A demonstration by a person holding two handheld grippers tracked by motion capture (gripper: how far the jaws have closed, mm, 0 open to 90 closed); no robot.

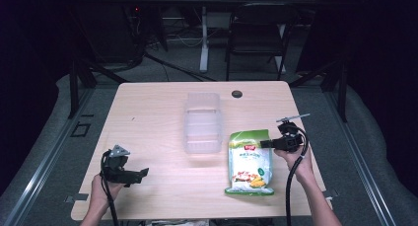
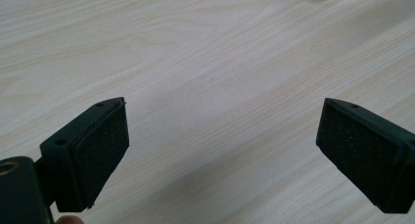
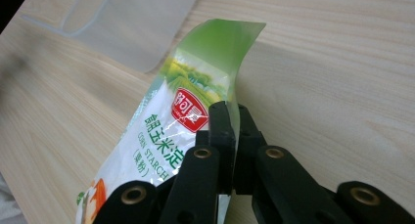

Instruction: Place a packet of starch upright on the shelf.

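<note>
A green and white bag of corn starch [image 1: 250,163] lies on the wooden table [image 1: 157,107], right of centre. My right gripper [image 1: 266,143] is shut on the bag's right edge near its green top; in the right gripper view the jaws pinch the thin film of the bag [image 3: 195,101], lifting that edge off the wood. A clear plastic container [image 1: 201,122] stands at the table's middle, just left of the bag. My left gripper [image 1: 143,172] rests at the front left, open, and the left gripper view has its pads [image 2: 100,148] wide apart over bare wood.
A small dark round grommet [image 1: 237,94] sits near the table's far edge. Beyond the table are a dark folding chair [image 1: 256,33] and a white desk leg [image 1: 203,36]. The clear container [image 3: 117,23] lies close beyond the bag's top.
</note>
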